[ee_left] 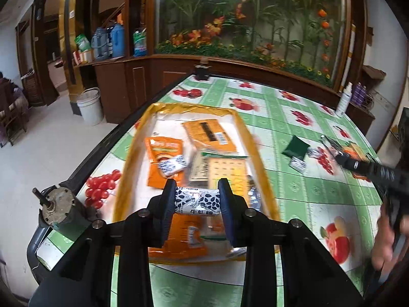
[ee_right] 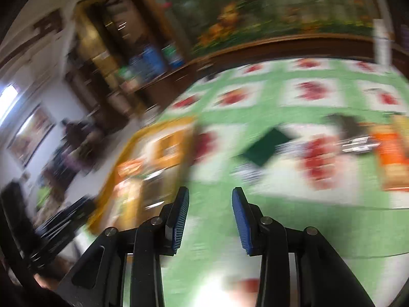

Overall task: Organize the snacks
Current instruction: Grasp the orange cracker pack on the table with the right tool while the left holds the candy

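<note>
My left gripper (ee_left: 196, 199) is shut on a small white candy packet (ee_left: 196, 200) with a dark leaf print, held just above the yellow-rimmed tray (ee_left: 127, 158). In the tray lie orange snack packets (ee_left: 163, 151), a cracker packet (ee_left: 227, 168) and another leaf-print candy (ee_left: 172, 165). A dark green packet (ee_left: 296, 147) (ee_right: 265, 148) and a small candy (ee_left: 297, 165) lie on the fruit-print tablecloth (ee_right: 294, 209). My right gripper (ee_right: 211, 194) stands open over the cloth with nothing between its pads; this view is blurred. An orange packet (ee_right: 391, 158) and a silver one (ee_right: 355, 144) lie to its right.
A metal motor (ee_left: 55, 204) sits at the table's near left corner. A white bottle (ee_left: 343, 99) stands at the far right edge and a black object (ee_left: 202, 73) at the far edge. A white bucket (ee_left: 89, 105) is on the floor. A hand (ee_left: 386, 243) shows at right.
</note>
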The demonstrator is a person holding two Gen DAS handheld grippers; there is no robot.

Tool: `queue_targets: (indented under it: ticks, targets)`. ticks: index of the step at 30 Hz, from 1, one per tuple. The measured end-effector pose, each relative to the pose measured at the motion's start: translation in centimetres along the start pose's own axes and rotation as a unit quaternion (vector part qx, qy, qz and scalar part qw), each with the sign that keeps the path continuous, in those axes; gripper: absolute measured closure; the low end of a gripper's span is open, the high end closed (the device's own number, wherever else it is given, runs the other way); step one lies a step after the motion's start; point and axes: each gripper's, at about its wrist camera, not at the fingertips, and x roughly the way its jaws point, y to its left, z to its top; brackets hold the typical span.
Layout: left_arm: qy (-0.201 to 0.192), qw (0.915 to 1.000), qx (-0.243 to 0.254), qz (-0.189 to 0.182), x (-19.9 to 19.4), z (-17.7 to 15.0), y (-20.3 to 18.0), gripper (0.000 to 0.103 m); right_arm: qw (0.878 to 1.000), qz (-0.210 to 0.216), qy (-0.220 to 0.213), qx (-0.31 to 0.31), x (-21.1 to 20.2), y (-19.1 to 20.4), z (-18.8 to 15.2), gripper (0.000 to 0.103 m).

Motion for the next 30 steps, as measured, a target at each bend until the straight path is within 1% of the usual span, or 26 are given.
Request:
queue_targets:
  ticks: [1,2,3,6,7,9,10,11,12,13,16,18,20,23,26,28,29,30]
  targets:
    - [0.0,1.0,0.003,-0.002,-0.1,0.0,-0.4,0.072,0.999,-0.039,-0.014,0.012,-0.8,-2.0,0.5,0.064]
    - [-0.001,1.0,0.007,-0.004,0.0,0.0,-0.7,0.072,0.997,-0.074,-0.026,0.026,-1.5,-3.9,1.0,0.059]
    - [0.0,0.9999,0.012,-0.007,0.0,0.0,-1.1,0.072,0.993,-0.106,-0.035,0.044,-2.2,-5.9,1.4,0.059]
    - [0.004,0.9997,0.019,-0.015,0.1,-0.2,-2.2,0.072,0.98,-0.17,-0.045,0.093,-3.6,-10.7,2.1,0.056]
    - [0.006,0.9996,0.022,-0.018,0.1,-0.2,-2.6,0.073,0.977,-0.183,-0.04,0.099,-3.7,-11.9,2.3,0.051]
    - [0.01,0.9991,0.03,-0.027,0.1,-0.3,-3.5,0.073,0.969,-0.215,-0.031,0.115,-3.7,-14.1,2.7,0.051]
    - [0.012,0.9989,0.033,-0.032,0.1,-0.4,-3.9,0.073,0.967,-0.223,-0.032,0.12,-3.8,-14.7,2.6,0.049]
    - [0.014,0.9985,0.035,-0.039,0.1,-0.4,-4.3,0.073,0.965,-0.23,-0.032,0.121,-3.8,-15.2,2.7,0.042]
    - [0.019,0.9979,0.039,-0.049,0.1,-0.4,-4.8,0.073,0.964,-0.236,-0.03,0.117,-3.6,-15.4,2.8,0.038]
    - [0.022,0.9973,0.042,-0.056,0.1,-0.4,-5.3,0.072,0.964,-0.239,-0.027,0.112,-3.3,-15.5,2.8,0.037]
    - [0.028,0.9958,0.054,-0.068,0.1,-0.6,-6.5,0.072,0.963,-0.255,-0.016,0.089,-2.2,-15.5,3.2,0.038]
    - [0.03,0.9952,0.06,-0.071,0.1,-0.7,-7.1,0.072,0.958,-0.275,-0.004,0.077,-1.2,-15.6,3.4,0.038]
    - [0.033,0.9946,0.065,-0.074,0.2,-0.8,-7.6,0.072,0.951,-0.303,0.01,0.064,-0.5,-15.8,3.4,0.038]
    - [0.037,0.994,0.071,-0.075,0.5,-1.0,-8.3,0.072,0.953,-0.299,0.011,0.052,0.3,-16.0,4.1,0.038]
    - [0.041,0.9934,0.075,-0.077,0.7,-1.1,-8.9,0.072,0.949,-0.313,0.009,0.04,1.2,-16.1,4.7,0.037]
    - [0.043,0.9931,0.078,-0.076,0.9,-1.2,-9.2,0.072,0.948,-0.317,0.01,0.03,1.6,-16.1,5.2,0.041]
    - [0.043,0.993,0.08,-0.076,0.9,-1.3,-9.3,0.072,0.948,-0.317,0.011,0.029,1.7,-16.1,5.3,0.044]
    - [0.045,0.9928,0.081,-0.076,1.0,-1.4,-9.4,0.072,0.948,-0.318,0.013,0.029,1.9,-16.1,5.6,0.045]
